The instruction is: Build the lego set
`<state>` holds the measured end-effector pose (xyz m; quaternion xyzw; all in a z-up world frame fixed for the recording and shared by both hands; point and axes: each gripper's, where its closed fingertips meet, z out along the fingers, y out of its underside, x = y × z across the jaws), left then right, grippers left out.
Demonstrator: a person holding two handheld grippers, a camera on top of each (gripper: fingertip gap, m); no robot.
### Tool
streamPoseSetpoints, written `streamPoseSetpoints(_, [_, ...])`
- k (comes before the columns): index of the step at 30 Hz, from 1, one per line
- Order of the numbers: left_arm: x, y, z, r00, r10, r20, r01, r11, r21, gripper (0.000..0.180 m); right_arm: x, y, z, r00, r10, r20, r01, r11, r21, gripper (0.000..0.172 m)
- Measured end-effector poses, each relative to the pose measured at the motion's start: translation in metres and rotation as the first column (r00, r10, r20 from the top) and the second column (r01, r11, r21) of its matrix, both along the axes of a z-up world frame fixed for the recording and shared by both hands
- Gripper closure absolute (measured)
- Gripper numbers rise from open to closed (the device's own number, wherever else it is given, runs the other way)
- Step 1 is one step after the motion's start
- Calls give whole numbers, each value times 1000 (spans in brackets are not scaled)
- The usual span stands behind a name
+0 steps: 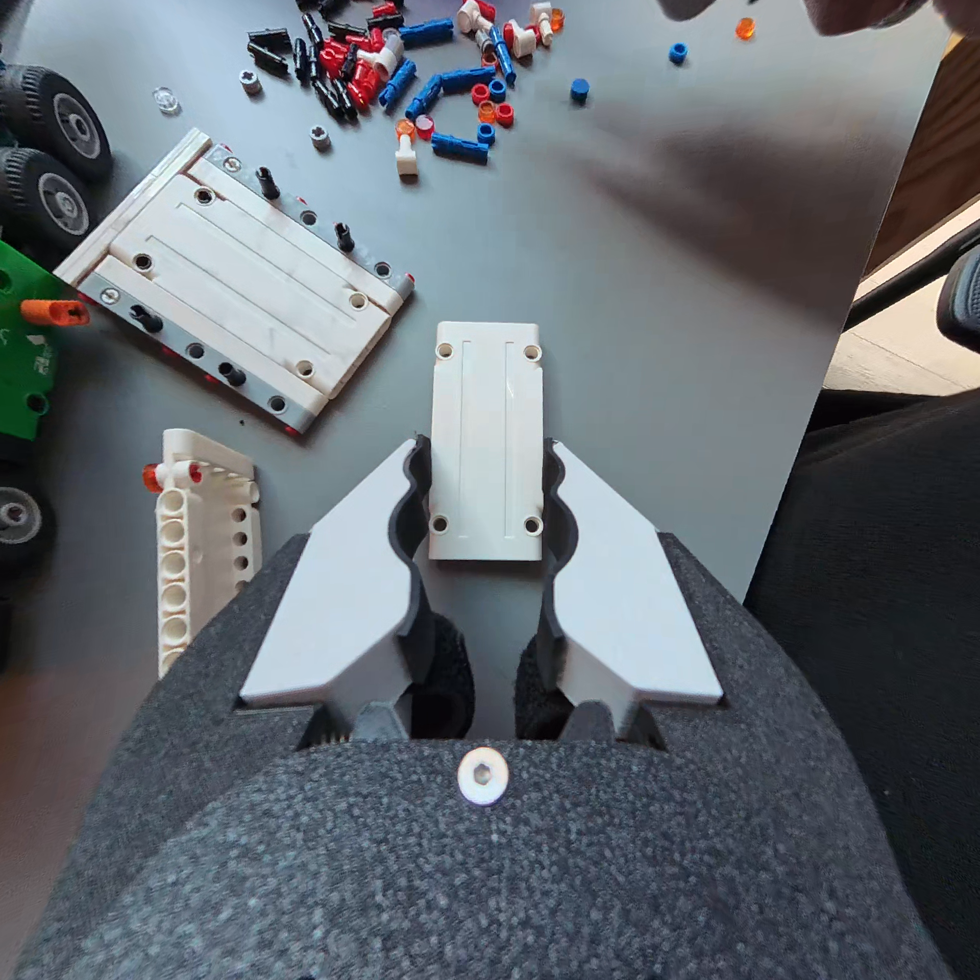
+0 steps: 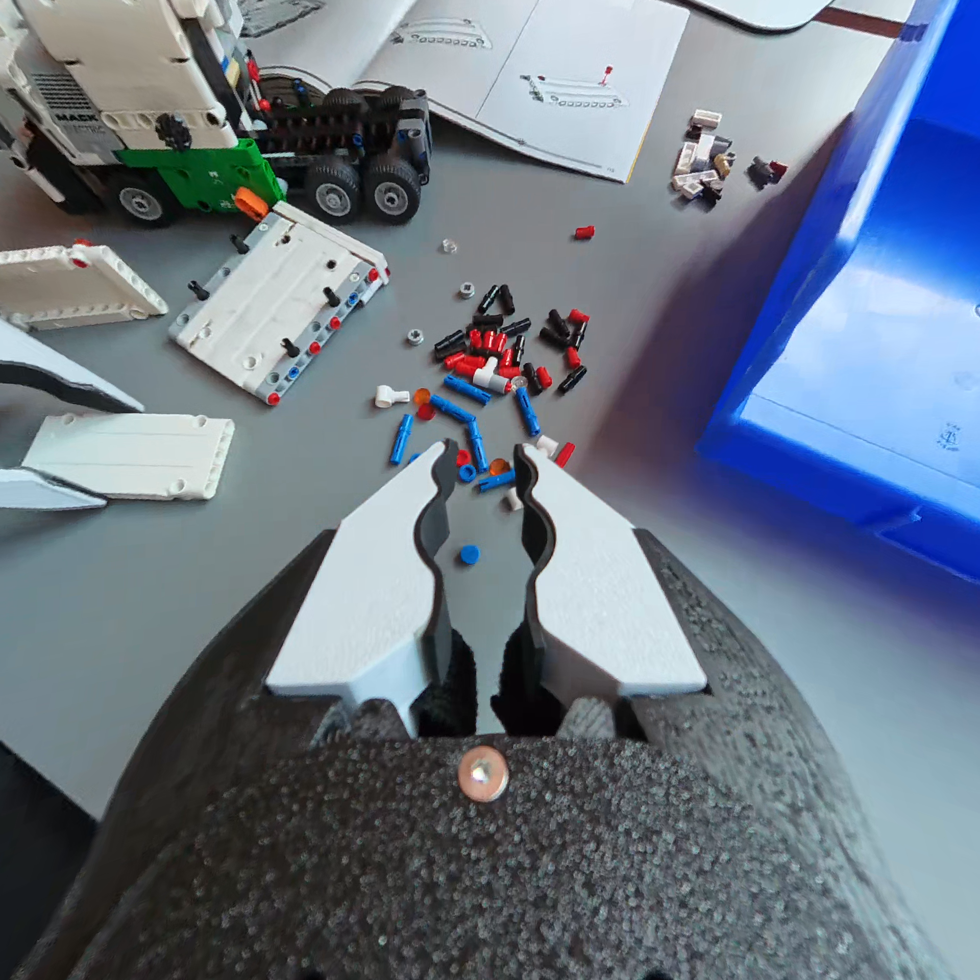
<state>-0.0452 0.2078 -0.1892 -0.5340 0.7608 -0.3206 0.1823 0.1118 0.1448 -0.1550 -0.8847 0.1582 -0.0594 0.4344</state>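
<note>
A left hand-held gripper (image 1: 485, 451) clamps a long white panel (image 1: 485, 424) by its two long edges, both dark pads pressed against it, the piece lying just above the grey bench (image 1: 663, 318) and reaching forward past the fingertips. To its left lie a larger white and grey plate assembly (image 1: 233, 281) studded with black pins, and a white perforated frame (image 1: 204, 530). The right hand-held gripper (image 2: 485, 461) hangs partly open with nothing in its jaws over a scatter of blue, red and black pins (image 2: 493, 366); a small blue round stud (image 2: 469, 554) lies on the bench between its fingers, untouched. Beyond stand a white and green toy truck (image 2: 175, 122) with lettering on its grille, an open instruction booklet (image 2: 530, 79) and, at right, a blue plastic bin (image 2: 875, 318).
</note>
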Motion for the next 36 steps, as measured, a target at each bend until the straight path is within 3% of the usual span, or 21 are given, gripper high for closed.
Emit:
streamPoseSetpoints(4, [-9, 3, -1, 1000, -17, -11, 17, 1000, 20, 140, 30, 13, -7, 996, -90, -8, 90, 996, -14, 149])
streamPoseSetpoints(6, [-14, 7, 2, 1000, -8, -3, 8, 1000, 5, 123, 41, 19, -10, 992, -122, -31, 122, 993, -9, 149])
streamPoseSetpoints(8, [-17, 10, 16, 999, 17, 47, -14, 998, -65, 123, 48, 23, -13, 988, -151, -30, 151, 988, -23, 149])
streamPoseSetpoints(11, [-20, 22, 59, 976, 81, 202, -31, 971, -238, 129, 55, 27, -19, 980, -196, -30, 194, 980, -53, 151])
streamPoseSetpoints(15, [-32, 85, 105, 876, 293, 384, -137, 913, -385, 140, 58, 32, -26, 970, -236, -55, 231, 970, -74, 155])
streamPoseSetpoints(19, [-51, 152, 90, 814, 418, 404, -296, 896, -330, 142, 58, 35, -32, 967, -249, -57, 243, 965, -95, 158])
streamPoseSetpoints(23, [-58, 181, 83, 775, 446, 448, -361, 894, -266, 146, 58, 34, -33, 973, -229, -17, 225, 965, -131, 168])
streamPoseSetpoints(26, [-59, 193, 79, 736, 440, 515, -408, 895, -183, 151, 39, 42, -13, 995, -103, 8, 103, 992, -73, 168])
streamPoseSetpoints(28, [-58, 193, 77, 736, 429, 524, -412, 898, -156, 152, -4, 50, 3, 991, 125, 55, -121, 990, -69, 168])
streamPoseSetpoints(30, [-57, 191, 75, 741, 418, 525, -412, 901, -137, 152, -60, 47, -4, 925, 378, 27, -372, 919, -133, 168])
streamPoseSetpoints(33, [-55, 188, 71, 765, 401, 504, -395, 910, -125, 152, -91, 38, -22, 895, 443, -44, -443, 878, -180, 168])
streamPoseSetpoints(36, [-55, 185, 69, 779, 387, 494, -376, 918, -125, 152, -91, 36, -33, 908, 412, -77, -419, 890, -178, 168])
